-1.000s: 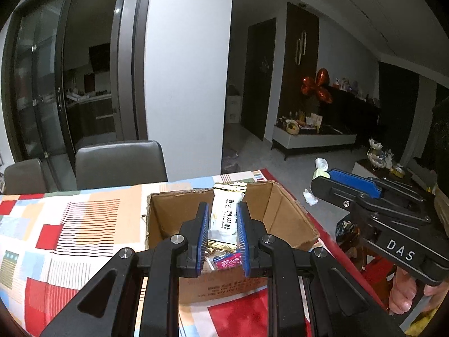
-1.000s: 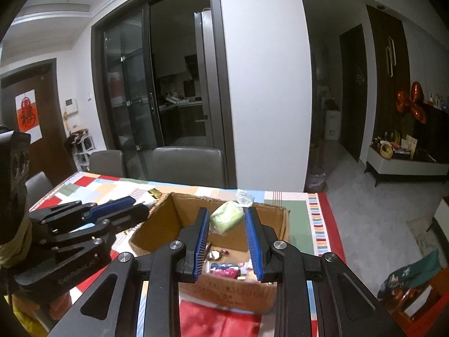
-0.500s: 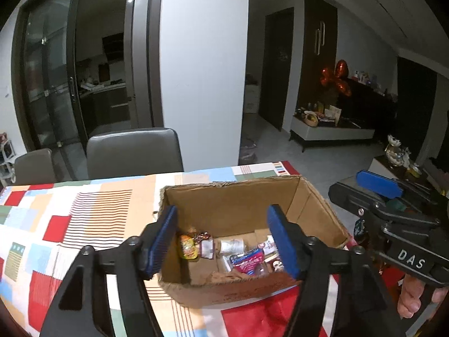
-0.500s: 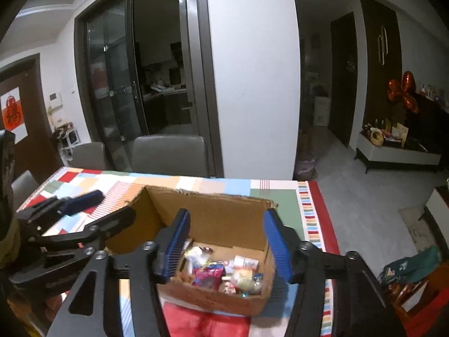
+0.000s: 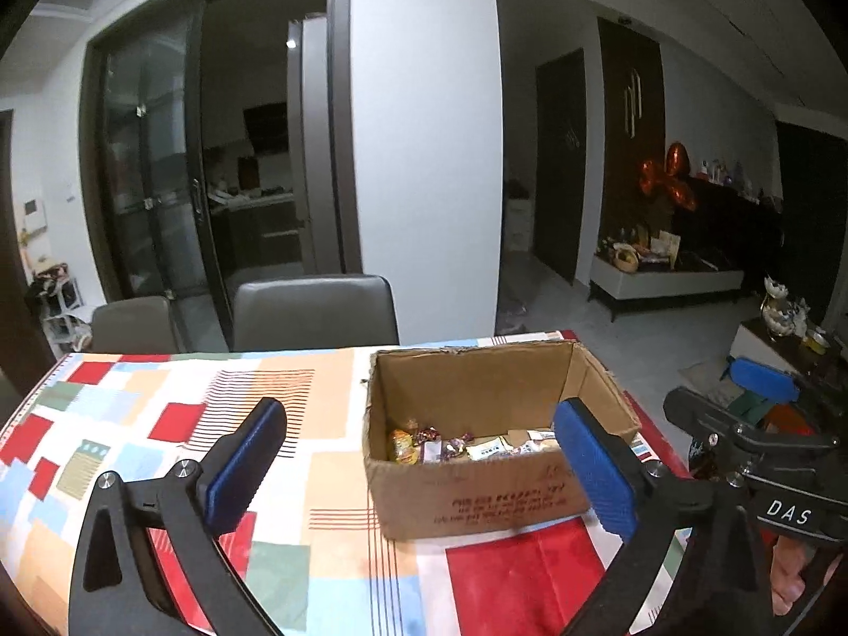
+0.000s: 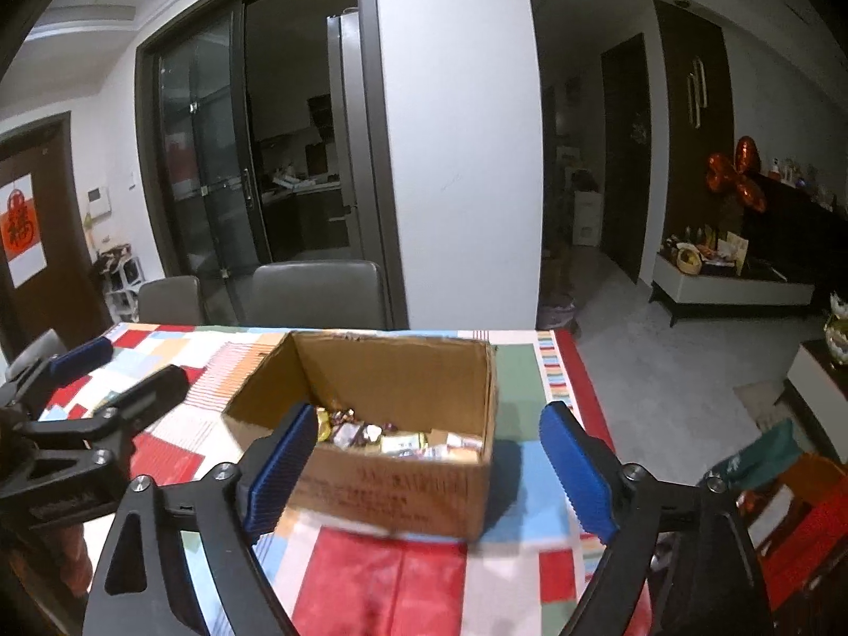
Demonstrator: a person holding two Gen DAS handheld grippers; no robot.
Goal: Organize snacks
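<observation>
Opening left claw point(image 5: 418, 469), empty, snack box point(image 5: 477, 498) just ahead

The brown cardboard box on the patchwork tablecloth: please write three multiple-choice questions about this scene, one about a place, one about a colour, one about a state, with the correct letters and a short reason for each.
1. Where do the wrapped snacks lie?
A. Inside the brown cardboard box
B. On the grey chair
C. On the floor

2. What colour are the pads on the fingers of the right gripper?
A. Red
B. Blue
C. Green

3. What is between the fingers of the left gripper?
A. A snack packet
B. The box's wall
C. Nothing is gripped

Answers:
1 A, the wrappers cover the box's bottom.
2 B, both ribbed pads are blue.
3 C, its jaws are opening and stand apart before the box, touching nothing.
</observation>
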